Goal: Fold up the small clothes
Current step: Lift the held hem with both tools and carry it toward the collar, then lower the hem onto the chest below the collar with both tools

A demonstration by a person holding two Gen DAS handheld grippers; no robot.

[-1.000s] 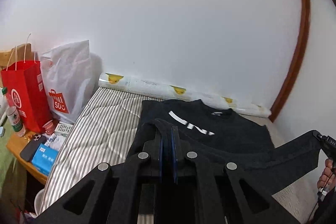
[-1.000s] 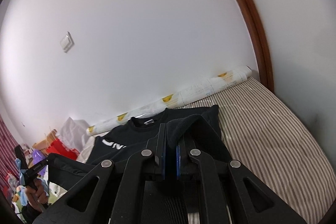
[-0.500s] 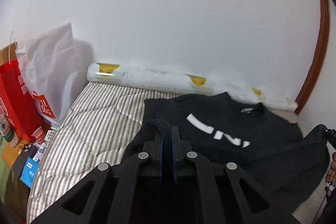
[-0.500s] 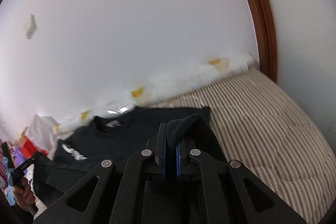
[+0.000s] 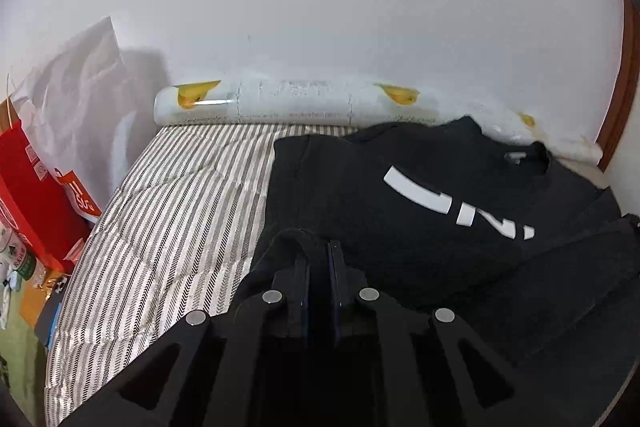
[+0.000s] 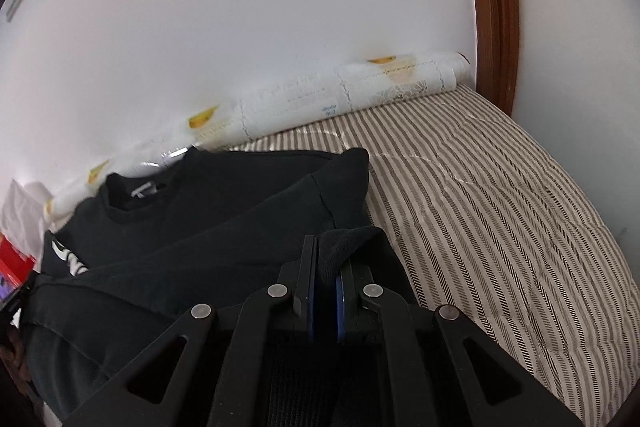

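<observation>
A black sweatshirt (image 5: 400,187) with white letters lies chest-up on the striped mattress (image 5: 180,195), its collar toward the wall. My left gripper (image 5: 319,251) pinches the left end of the lifted bottom hem, and its jaws are opening slightly with the cloth still between the pads. In the right wrist view the sweatshirt (image 6: 240,211) has its hem doubled over the body. My right gripper (image 6: 326,255) is shut on the right end of that hem. The hem stretches between both grippers, low over the garment.
A white paper roll (image 5: 288,99) with yellow prints lies along the wall behind the collar. Red and white shopping bags (image 5: 60,147) stand left of the mattress, beside a cluttered small table. A brown door frame (image 6: 492,7) rises at the right. Bare mattress (image 6: 500,207) lies right of the shirt.
Both grippers came down and moved toward the wall, carrying the hem over the shirt's body. The stretched hem now hangs much lower, close to the chest print.
</observation>
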